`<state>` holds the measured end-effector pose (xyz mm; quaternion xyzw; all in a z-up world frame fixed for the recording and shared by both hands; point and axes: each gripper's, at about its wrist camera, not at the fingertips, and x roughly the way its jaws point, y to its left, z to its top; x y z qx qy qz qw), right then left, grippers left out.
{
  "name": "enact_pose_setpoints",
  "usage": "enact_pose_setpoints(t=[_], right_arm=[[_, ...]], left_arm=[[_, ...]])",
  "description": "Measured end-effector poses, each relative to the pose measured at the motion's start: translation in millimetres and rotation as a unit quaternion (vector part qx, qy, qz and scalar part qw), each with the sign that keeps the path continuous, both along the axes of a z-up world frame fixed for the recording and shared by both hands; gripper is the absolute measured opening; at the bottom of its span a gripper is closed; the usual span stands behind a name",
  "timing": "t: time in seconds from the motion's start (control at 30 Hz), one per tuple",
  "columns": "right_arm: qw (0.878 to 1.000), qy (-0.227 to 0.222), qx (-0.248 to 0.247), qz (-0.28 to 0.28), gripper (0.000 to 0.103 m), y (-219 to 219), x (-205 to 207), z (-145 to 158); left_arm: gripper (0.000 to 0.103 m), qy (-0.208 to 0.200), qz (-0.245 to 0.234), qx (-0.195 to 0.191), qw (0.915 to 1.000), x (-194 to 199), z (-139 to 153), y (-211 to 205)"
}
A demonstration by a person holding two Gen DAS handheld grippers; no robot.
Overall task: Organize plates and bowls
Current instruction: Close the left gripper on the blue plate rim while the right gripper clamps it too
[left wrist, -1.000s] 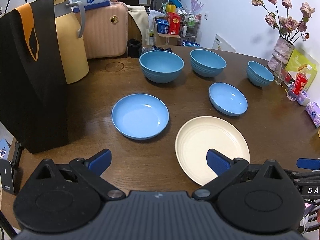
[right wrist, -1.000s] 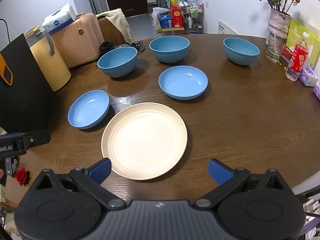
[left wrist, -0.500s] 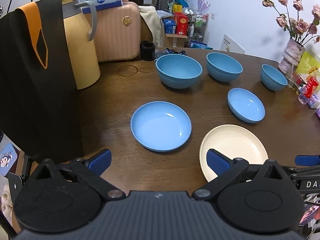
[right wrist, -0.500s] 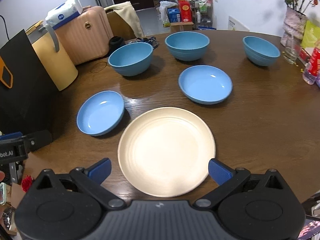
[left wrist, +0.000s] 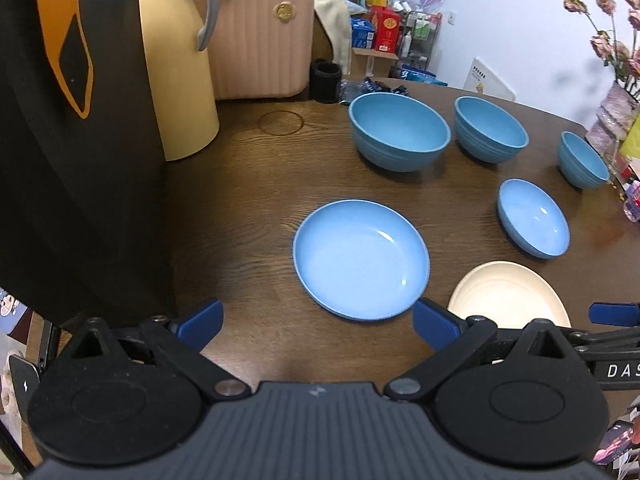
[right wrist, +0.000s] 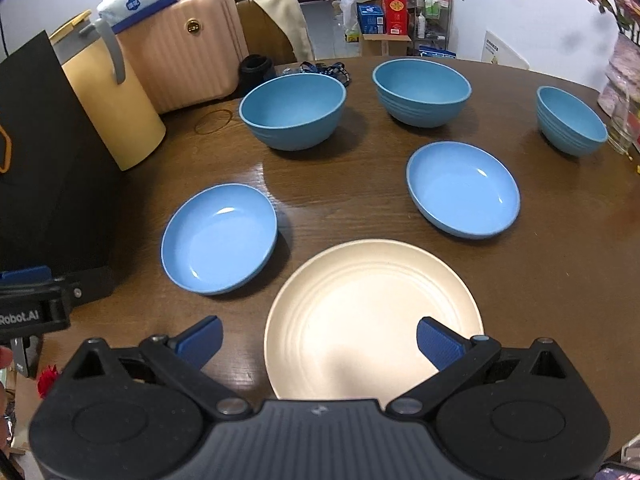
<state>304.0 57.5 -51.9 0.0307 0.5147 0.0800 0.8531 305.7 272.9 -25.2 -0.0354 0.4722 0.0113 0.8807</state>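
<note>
A cream plate [right wrist: 372, 316] lies on the brown table nearest me, its near rim between the fingers of my open right gripper [right wrist: 318, 340]. Two shallow blue plates flank it: one on the left [right wrist: 219, 244], one further back on the right [right wrist: 462, 188]. Behind them stand three deep blue bowls: a large one [right wrist: 294, 110], a second large one [right wrist: 421, 92] and a small one [right wrist: 570, 120]. In the left wrist view my left gripper [left wrist: 318, 326] hovers open just short of the left blue plate [left wrist: 360, 258], with the cream plate [left wrist: 508, 294] to its right.
A black paper bag [left wrist: 72, 140] and a yellow jug [left wrist: 176, 72] stand at the table's left, a pink suitcase [right wrist: 188, 40] behind them. A vase of dried flowers [left wrist: 616, 112] and packets crowd the far right edge. A black cup [right wrist: 256, 68] sits at the back.
The left gripper has shifted left and forward, so the left blue plate now sits centred ahead of it. The right gripper has swung left toward the cream plate, which now lies between its fingers.
</note>
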Motion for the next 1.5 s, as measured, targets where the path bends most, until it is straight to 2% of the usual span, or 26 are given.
enact_pose_setpoints(t=[0.5, 0.97, 1.2, 1.27, 1.5], right_arm=[[1.000, 0.006, -0.017, 0.003, 0.102, 43, 50, -19], [0.999, 0.020, -0.029, -0.012, 0.097, 62, 84, -46], [0.999, 0.022, -0.033, -0.025, 0.096, 62, 100, -59], [0.999, 0.023, -0.034, -0.026, 0.091, 62, 104, -63], [0.999, 0.027, -0.038, -0.018, 0.085, 66, 113, -74]], left_arm=[[0.103, 0.026, -0.007, 0.018, 0.9995, 54, -24, 24], [0.100, 0.064, -0.018, 0.005, 0.9978, 97, -61, 31], [0.096, 0.081, -0.020, -0.001, 0.9965, 114, -78, 31], [0.095, 0.084, -0.017, -0.005, 0.9963, 119, -82, 32], [0.083, 0.102, -0.010, -0.020, 0.9945, 130, -97, 34]])
